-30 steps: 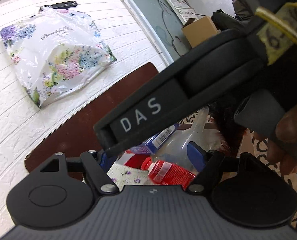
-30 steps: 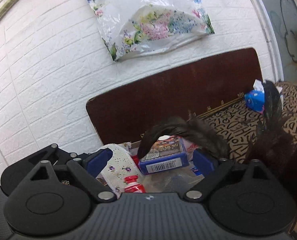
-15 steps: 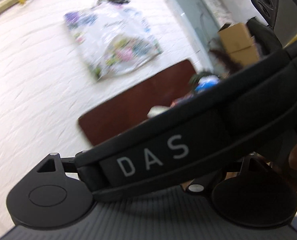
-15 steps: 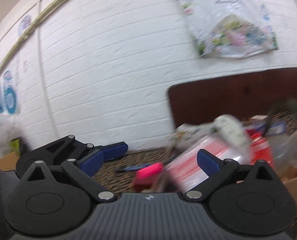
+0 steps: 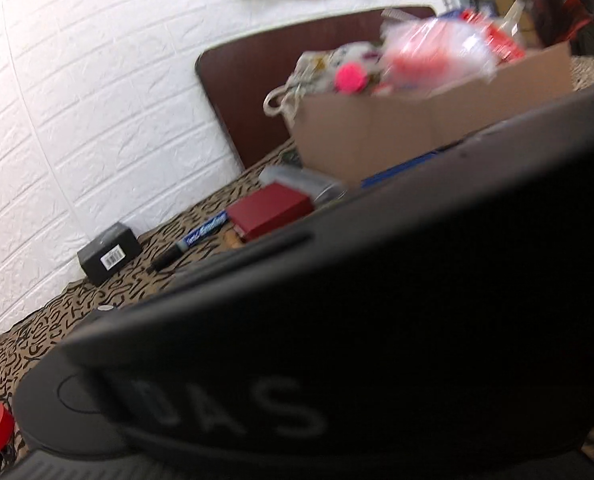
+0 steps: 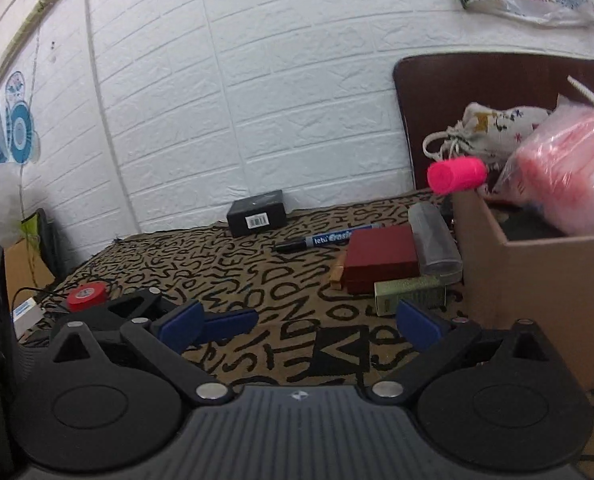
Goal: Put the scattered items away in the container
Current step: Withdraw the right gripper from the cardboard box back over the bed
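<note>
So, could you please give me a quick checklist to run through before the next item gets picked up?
1. Right gripper empty, fingers spread: ok.
2. Left gripper state: cannot tell, a black band blocks its camera.
3. Loose items on the cloth, red box, marker, black box: ok, in view.
4. Green box just ahead of the right fingers: ok.
5. Room in the cardboard box: not ok, piled above the rim.

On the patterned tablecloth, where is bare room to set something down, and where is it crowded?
Free: the cloth between the black box, the red tape roll and the marker. Crowded: beside the cardboard box, where the red case, clear case and green carton cluster.
</note>
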{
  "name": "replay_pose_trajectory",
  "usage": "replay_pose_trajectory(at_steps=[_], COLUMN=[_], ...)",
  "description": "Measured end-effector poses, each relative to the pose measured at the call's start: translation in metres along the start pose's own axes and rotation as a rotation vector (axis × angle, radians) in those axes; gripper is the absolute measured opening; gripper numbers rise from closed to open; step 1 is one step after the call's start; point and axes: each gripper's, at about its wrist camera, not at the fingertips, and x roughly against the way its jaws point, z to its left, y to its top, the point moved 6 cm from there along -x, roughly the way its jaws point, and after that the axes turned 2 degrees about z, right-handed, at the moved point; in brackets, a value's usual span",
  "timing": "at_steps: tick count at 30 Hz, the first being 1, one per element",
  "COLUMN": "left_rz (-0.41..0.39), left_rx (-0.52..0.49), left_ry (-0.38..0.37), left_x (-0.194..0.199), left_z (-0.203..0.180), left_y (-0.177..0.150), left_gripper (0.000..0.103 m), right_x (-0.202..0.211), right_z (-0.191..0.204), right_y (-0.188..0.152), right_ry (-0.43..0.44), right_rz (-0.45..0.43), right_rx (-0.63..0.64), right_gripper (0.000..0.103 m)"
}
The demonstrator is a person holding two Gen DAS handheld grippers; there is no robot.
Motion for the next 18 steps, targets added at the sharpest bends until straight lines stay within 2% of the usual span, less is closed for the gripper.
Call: replay_pose_trajectory(at_steps=[2,6,11,14,16,18], left_rz=[0.02,0.011,0.011,0.033,0.057,0.065], left_rx=[-0.019,-0.012,0.033,0.072,0.104,0.117], left_ry=[0.011,0.018,0.008,-0.013,-0.007,-0.009], left_x=[-0.009,-0.015,-0.015,-0.02,-0.028,-0.033], left_z=[0.011,0.035,0.059,0.077,0.093,0.108], left_y=[-0.002,0.002,-0.004,-0.011,-0.012,-0.011], left_gripper=[0.087,0.088,0.089,0.092,0.095,0.095], right_x=[-0.009,-0.01,-0.018,-0.027,-0.036,-0.043], right_z=[-0.003,-0.005,-0.001,0.001,-0.001,-0.004], right_y=[-0.003,-0.004,-0.008,-0.011,-0.013,-0.014], right_ry=[-0.031,-0.122,-0.167,-0.238,-0.296,-0.31], right_rz=[0.001,-0.049,-0.05,-0.054,-0.049,-0.036], right_rx=[-0.018,-0.065,-0.085,-0.068,-0.098,-0.168], right_gripper=[0.103,0.103,0.103,0.103,0.103,0.103])
